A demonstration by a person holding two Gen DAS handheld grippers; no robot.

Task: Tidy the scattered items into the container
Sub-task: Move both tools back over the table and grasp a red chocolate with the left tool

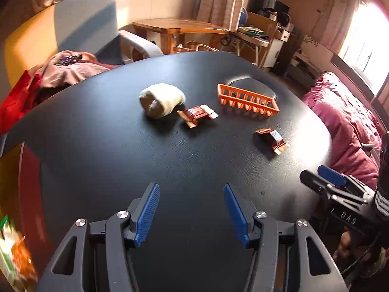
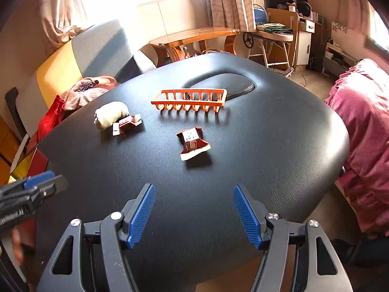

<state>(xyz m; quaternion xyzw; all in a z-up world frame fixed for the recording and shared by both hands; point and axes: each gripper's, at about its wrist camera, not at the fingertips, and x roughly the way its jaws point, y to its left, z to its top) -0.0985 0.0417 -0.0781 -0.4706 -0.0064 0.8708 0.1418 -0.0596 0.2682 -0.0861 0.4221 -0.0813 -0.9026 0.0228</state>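
Brown foil snack packet [image 2: 193, 146] lies dead ahead of the spread, empty right gripper [image 2: 194, 213], nearer than the left gripper [image 1: 192, 213], also spread; orange slatted plastic basket [image 2: 189, 99] just beyond.

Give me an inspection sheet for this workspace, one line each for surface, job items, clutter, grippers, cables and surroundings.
Surface: black padded table with an oval recess at the far end.
Job's things: orange slatted basket beside the recess, nothing visible inside it; rolled white sock touching a red snack wrapper; second red wrapper lying alone, nearer the grippers.
Clutter: green and orange box, blurred, at the near left edge.
Grippers: left gripper and right gripper both open, above the near table edge, holding nothing.
Cables: thin wires on the floor by the far white cabinet.
Surroundings: grey and yellow armchair with pink cloth, wooden table, pink bedding, curtained windows.
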